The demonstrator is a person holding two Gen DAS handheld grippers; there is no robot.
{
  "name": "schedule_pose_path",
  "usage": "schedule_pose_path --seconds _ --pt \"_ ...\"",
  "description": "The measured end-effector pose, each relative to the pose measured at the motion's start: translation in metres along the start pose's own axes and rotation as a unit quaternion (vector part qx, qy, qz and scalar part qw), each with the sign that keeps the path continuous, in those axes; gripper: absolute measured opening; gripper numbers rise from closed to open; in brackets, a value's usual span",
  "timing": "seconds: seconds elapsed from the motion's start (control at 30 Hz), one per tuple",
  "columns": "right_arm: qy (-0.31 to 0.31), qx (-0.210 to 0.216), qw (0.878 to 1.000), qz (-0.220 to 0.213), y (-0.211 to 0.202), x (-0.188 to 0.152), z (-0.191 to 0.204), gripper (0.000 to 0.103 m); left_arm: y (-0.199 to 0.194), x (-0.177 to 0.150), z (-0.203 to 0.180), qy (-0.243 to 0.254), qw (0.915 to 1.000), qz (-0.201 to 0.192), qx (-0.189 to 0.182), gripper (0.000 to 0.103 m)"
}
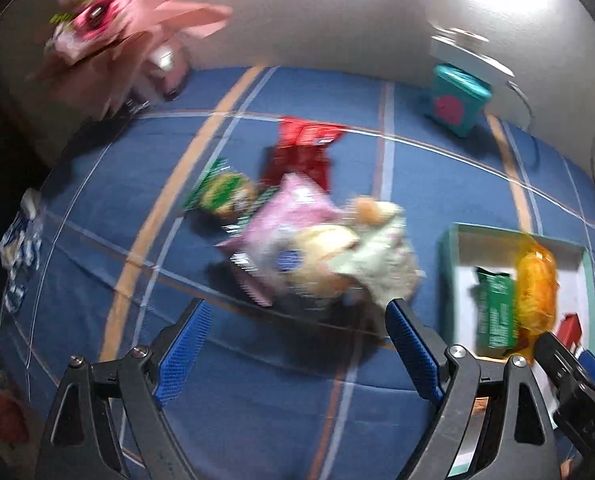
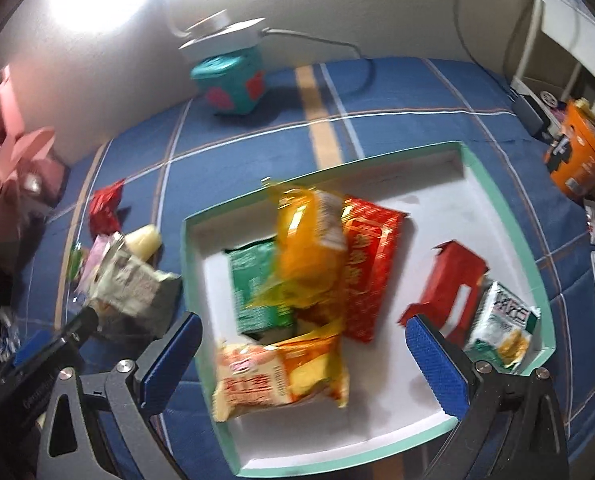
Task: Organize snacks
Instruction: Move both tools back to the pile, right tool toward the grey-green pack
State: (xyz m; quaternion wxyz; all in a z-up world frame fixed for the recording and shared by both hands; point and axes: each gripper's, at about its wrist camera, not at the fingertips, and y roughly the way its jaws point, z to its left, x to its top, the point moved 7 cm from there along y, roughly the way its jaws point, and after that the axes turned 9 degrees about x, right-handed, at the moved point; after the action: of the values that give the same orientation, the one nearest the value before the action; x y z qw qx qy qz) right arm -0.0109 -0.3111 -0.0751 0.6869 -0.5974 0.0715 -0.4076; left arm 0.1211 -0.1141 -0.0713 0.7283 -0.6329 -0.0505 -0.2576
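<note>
A: Where do the snacks lie relative to the tray (image 2: pixel 509 236)?

B: Inside the tray: a green packet (image 2: pixel 253 280), an orange bag (image 2: pixel 309 232) on top of it, a red packet (image 2: pixel 371 264) touching the orange bag, a yellow bag (image 2: pixel 281 376) at the near edge, a red carton (image 2: pixel 453 284) and a white-green packet (image 2: pixel 501 328) in the right corner. Outside, just left of the tray, a loose pile (image 1: pixel 309 240) rests on the blue cloth (image 1: pixel 257 400); a red bag (image 1: pixel 301 152) lies beyond the pile.

A: State of the left gripper (image 1: pixel 297 344)?

B: Jaws stand wide apart. Nothing sits between the pads; the pile lies just ahead of them.

A: And the right gripper (image 2: pixel 301 360)?

B: Jaws spread, pads clear of any item. It is above the tray's near half, the yellow bag showing between its fingers.

A: Other items?

B: A teal box (image 2: pixel 233 84) stands well behind the tray, near the wall.
</note>
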Motion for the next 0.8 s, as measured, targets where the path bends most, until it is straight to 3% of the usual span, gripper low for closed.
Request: schedule_pose_path --seconds 0.2,0.37,0.57,0.8 --pt "-0.042 0.008 0.999 -0.017 -0.004 0.004 0.040 0.103 0.021 0.011 0.052 -0.067 0.9976 0.017 0.001 0.089" --pt "-0.072 0.025 0.997 -0.010 0.010 0.000 0.077 0.103 0.037 0.011 0.076 -0.077 0.9966 0.027 0.015 0.089" --pt "-0.110 0.018 0.993 0.033 0.046 -0.018 0.109 0.103 0.058 0.011 0.084 -0.087 0.9951 0.046 0.002 0.089" --pt "-0.153 0.000 0.988 0.028 0.065 -0.017 0.128 0.103 0.064 0.027 0.077 -0.076 0.9962 0.036 -0.022 0.089"
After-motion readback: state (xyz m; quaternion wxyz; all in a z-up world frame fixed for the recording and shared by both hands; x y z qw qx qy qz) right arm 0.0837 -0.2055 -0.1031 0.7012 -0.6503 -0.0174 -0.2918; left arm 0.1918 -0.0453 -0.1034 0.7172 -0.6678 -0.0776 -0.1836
